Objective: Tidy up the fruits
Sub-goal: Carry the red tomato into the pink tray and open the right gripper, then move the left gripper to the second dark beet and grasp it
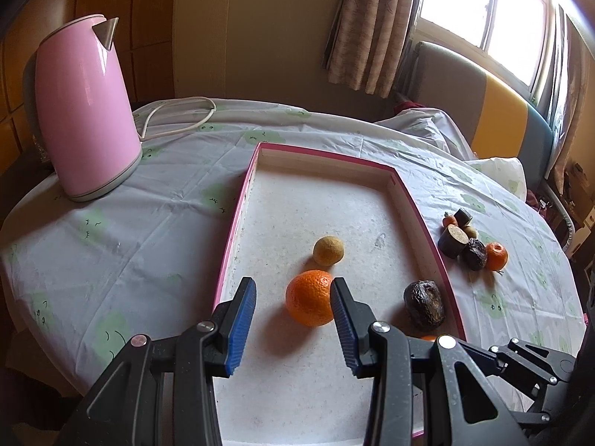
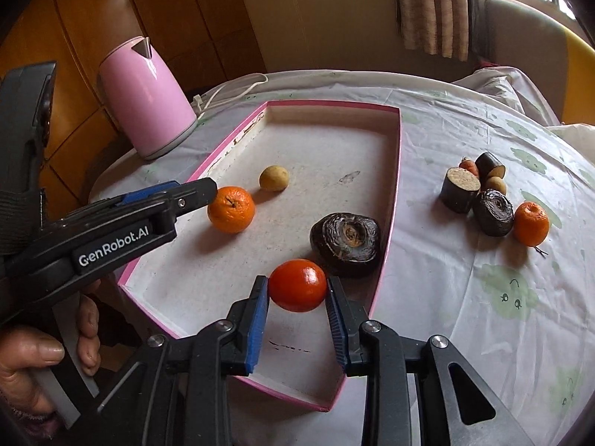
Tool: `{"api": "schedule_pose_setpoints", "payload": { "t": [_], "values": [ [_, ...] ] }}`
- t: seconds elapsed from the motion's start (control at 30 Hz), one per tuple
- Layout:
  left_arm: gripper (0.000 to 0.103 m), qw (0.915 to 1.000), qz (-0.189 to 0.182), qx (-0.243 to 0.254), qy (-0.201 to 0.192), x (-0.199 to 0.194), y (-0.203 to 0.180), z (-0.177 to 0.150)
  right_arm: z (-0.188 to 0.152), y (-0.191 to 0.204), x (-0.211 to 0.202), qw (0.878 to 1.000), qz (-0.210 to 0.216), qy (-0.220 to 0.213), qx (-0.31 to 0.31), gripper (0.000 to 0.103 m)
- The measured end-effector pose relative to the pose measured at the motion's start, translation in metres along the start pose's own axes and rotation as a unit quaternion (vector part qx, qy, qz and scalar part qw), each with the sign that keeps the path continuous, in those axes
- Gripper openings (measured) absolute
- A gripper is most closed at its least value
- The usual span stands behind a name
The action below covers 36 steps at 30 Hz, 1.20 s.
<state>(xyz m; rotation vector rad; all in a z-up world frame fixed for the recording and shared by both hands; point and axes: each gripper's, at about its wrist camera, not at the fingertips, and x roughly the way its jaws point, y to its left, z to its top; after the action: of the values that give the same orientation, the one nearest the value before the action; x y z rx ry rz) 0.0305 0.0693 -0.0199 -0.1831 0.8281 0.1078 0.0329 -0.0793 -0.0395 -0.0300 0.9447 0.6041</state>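
Tongs (image 1: 293,316) (image 2: 297,312) agape: left beside orange (image 1: 309,297), right flanking tomato (image 2: 297,285).

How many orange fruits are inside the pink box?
2: a round orange mandarin beside the left hand-held gripper, and a glossy red-orange fruit between the right hand-held gripper fingers. None seems hidden.

Both wrist cameras look forward and down, close over the pink-rimmed tray (image 1: 431,223), which both show ahead of their tongs; the right view catches the left gripper (image 2: 214,189).
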Motion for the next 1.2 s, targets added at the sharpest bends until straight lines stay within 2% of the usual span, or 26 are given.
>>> {"api": "schedule_pose_setpoints", "payload": {
  "t": [0.03, 0.07, 0.1, 0.5, 0.63, 0.8, 0.87, 1.03, 1.07, 1.1, 1.2],
  "values": [
    [0.042, 1.0000, 0.000, 0.001, 0.000, 0.000, 0.000, -0.001, 0.000, 0.000, 0.000, 1.000, -0.002, 0.000, 0.000, 0.038],
    [0.042, 1.0000, -0.001, 0.002, 0.000, -0.001, -0.001, -0.002, -0.001, 0.001, 0.000, 1.000, -0.004, -0.002, 0.001, 0.047],
    [0.042, 1.0000, -0.001, 0.002, 0.001, -0.001, -0.002, -0.002, -0.001, 0.000, -0.001, 1.000, -0.004, -0.004, 0.001, 0.049],
    [0.042, 0.9997, -0.009, 0.020, 0.003, -0.002, -0.015, -0.008, -0.003, -0.015, -0.028, 0.998, -0.014, -0.041, 0.036, 0.052],
    [0.042, 0.9996, -0.011, 0.026, 0.003, -0.003, -0.019, -0.009, -0.004, -0.026, -0.037, 0.996, -0.042, -0.059, 0.048, 0.059],
    [0.042, 0.9991, -0.018, 0.037, 0.004, -0.003, -0.027, -0.011, -0.008, -0.044, -0.048, 0.988, -0.113, -0.084, 0.058, 0.091],
    [0.042, 0.9988, -0.024, 0.043, 0.003, -0.003, -0.031, -0.012, -0.010, -0.058, -0.050, 0.986, -0.121, -0.082, 0.079, 0.096],
    [0.042, 0.9973, -0.038, 0.062, -0.005, -0.007, -0.041, -0.012, -0.022, -0.098, -0.055, 0.977, -0.125, -0.082, 0.154, 0.097],
    [0.042, 0.9972, -0.041, 0.063, -0.005, -0.007, -0.043, -0.012, -0.025, -0.103, -0.056, 0.975, -0.122, -0.086, 0.164, 0.093],
    [0.042, 0.9970, -0.046, 0.063, -0.005, -0.007, -0.045, -0.011, -0.026, -0.108, -0.057, 0.974, -0.125, -0.085, 0.169, 0.085],
    [0.042, 0.9961, -0.058, 0.067, -0.008, -0.008, -0.051, -0.009, -0.031, -0.119, -0.054, 0.973, -0.129, -0.071, 0.177, 0.073]
  ]
}}
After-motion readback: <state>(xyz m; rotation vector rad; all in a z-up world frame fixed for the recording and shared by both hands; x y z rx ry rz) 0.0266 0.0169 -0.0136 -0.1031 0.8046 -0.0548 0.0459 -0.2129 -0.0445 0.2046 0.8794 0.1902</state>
